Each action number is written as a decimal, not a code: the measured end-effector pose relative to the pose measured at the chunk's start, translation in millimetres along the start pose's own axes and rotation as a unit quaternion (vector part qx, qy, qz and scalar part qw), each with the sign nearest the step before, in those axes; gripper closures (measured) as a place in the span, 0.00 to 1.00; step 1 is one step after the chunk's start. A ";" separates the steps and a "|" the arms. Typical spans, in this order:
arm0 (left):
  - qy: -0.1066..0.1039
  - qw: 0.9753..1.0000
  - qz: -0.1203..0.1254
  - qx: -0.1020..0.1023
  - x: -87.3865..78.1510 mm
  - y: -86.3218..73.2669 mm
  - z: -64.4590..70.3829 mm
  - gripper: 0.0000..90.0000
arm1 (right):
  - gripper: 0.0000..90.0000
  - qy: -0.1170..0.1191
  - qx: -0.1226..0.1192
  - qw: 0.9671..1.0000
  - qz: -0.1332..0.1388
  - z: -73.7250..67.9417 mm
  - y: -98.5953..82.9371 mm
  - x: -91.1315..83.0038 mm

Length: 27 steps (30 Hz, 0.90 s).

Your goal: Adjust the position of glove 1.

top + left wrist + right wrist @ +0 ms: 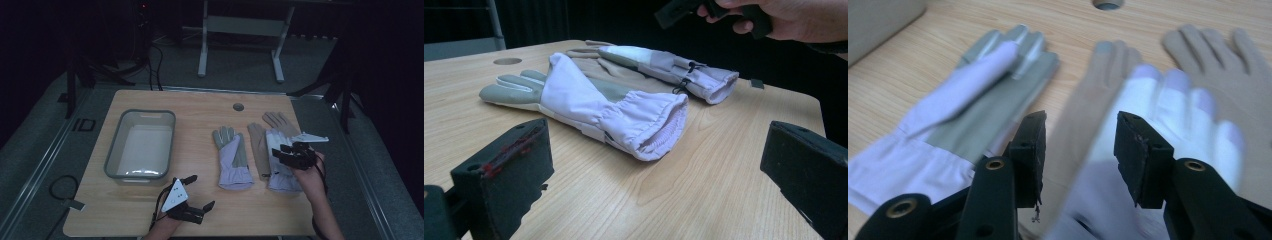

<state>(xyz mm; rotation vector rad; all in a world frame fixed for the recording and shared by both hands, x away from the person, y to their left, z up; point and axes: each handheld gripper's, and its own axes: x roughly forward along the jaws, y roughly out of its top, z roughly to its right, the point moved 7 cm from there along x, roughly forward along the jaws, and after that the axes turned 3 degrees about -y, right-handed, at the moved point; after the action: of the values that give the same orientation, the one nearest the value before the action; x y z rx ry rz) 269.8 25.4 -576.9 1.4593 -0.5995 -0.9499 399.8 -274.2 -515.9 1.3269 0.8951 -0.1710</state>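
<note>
A grey and lavender glove point(232, 159) lies flat mid-table, cuff toward me, also seen in the left gripper view point(599, 100) and the right gripper view point(973, 95). To its right lies a white and lavender glove point(278, 167) over tan gloves point(258, 142). My right gripper point(279, 153) hovers just above that white glove point(1168, 100), jaws open with nothing between them point(1080, 145). My left gripper point(201, 191) rests low near the front edge, jaws wide open point(654, 165), facing the first glove's cuff from a short way off.
A grey plastic bin point(114, 165) stands on the left of the table, with nothing visible inside. A round cable hole point(238, 107) sits near the far edge. Beyond the table is dark floor with a white frame point(202, 50).
</note>
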 end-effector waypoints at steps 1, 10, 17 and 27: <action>0.000 1.000 0.000 0.000 0.0 0.0 0.0 0.00 | 0.63 -0.007 0.000 1.000 -0.001 5.4 -2.6 -2.2; 0.001 1.000 0.000 -0.001 0.0 0.0 -0.3 0.00 | 0.64 -0.029 0.018 0.999 -0.020 43.4 -29.9 -14.5; 0.003 1.000 0.000 -0.002 0.0 0.0 -0.5 0.00 | 0.62 -0.012 0.016 0.999 -0.042 46.9 -46.9 2.4; 0.003 1.000 -0.001 -0.003 0.1 -0.1 -0.7 0.00 | 0.60 -0.002 -0.006 0.997 -0.083 48.0 -54.5 30.9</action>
<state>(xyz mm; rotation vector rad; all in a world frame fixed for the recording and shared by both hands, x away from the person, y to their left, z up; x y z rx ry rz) 270.4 25.6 -577.0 1.4567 -0.5897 -0.9468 411.0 -320.7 -578.8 1.2407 1.0014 -0.2959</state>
